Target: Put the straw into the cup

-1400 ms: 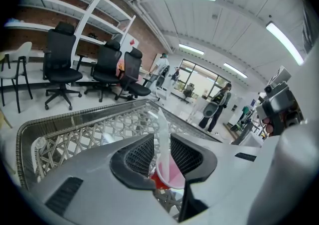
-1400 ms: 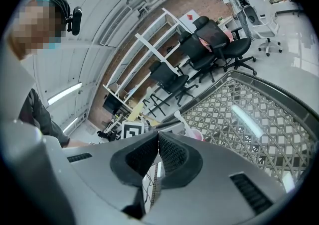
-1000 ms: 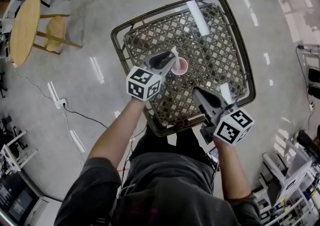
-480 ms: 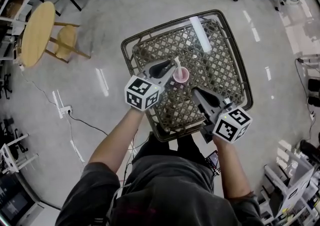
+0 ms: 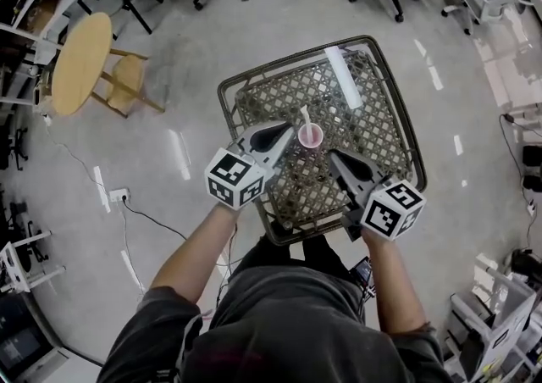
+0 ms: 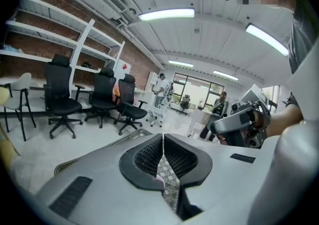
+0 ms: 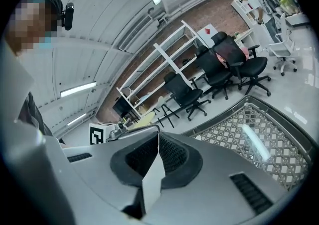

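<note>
The straw (image 5: 303, 115) stands tilted in the pink cup (image 5: 311, 136) on the lattice desk (image 5: 373, 119), so a careless sweep by the left gripper (image 5: 292, 127), jaws pressed together empty just beside it, could topple the cup, while the right gripper (image 5: 331, 155) pinches what looks like a white paper scrap (image 7: 149, 184).

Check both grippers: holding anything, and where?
Nothing clearly held. Left gripper jaws shut, empty; right gripper jaws shut, white patch in their gap unidentifiable. Straw sits in the pink cup.
</note>
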Demonstrator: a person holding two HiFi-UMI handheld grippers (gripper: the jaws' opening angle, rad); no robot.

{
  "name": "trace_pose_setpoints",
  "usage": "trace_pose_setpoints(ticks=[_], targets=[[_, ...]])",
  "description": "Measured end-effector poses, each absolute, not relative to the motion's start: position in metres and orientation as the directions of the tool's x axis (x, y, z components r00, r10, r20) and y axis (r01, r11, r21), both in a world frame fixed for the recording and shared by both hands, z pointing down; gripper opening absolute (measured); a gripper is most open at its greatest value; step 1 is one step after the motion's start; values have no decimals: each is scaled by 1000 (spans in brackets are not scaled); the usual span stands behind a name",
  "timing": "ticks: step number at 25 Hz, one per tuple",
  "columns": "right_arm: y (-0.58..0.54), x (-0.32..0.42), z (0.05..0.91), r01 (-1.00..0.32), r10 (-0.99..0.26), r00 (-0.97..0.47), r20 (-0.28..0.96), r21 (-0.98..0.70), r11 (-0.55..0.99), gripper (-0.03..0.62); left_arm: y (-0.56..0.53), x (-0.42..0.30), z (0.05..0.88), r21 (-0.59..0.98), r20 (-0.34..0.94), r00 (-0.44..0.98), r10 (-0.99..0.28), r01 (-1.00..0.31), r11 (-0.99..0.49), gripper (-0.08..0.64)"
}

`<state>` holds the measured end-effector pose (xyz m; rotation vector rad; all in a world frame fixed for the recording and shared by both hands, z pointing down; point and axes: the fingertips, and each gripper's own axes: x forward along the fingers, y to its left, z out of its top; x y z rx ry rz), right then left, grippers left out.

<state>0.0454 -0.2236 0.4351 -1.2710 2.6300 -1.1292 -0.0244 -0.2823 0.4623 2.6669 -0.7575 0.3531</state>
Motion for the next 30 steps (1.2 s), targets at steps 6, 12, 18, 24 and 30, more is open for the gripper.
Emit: trace_pose_setpoints(ticks=[6,12,18,24,30], targets=[[-220,38,420,-678,-679,-682,270,-583,449,15,-259,-30,436,239,307,838,-452,-527,-815,11],[-213,32,407,-679,-678,-688,258,-558,476,14,-235,-40,428,238,320,830,-456,-537,-810,9],[-210,30,406,-681,-677,-688,261,-553,479,14,-229,-52,422,238,320,820,-476,-555,-797,9],[-210,29,404,-684,-673,-691,263,-538,492,14,-228,-57,417,232,317,814,-487,-565,-792,9],[-206,28,404,-683,-666,-698,265,-526,506,14,-219,-51,417,227,317,818,-480,-557,-799,9]])
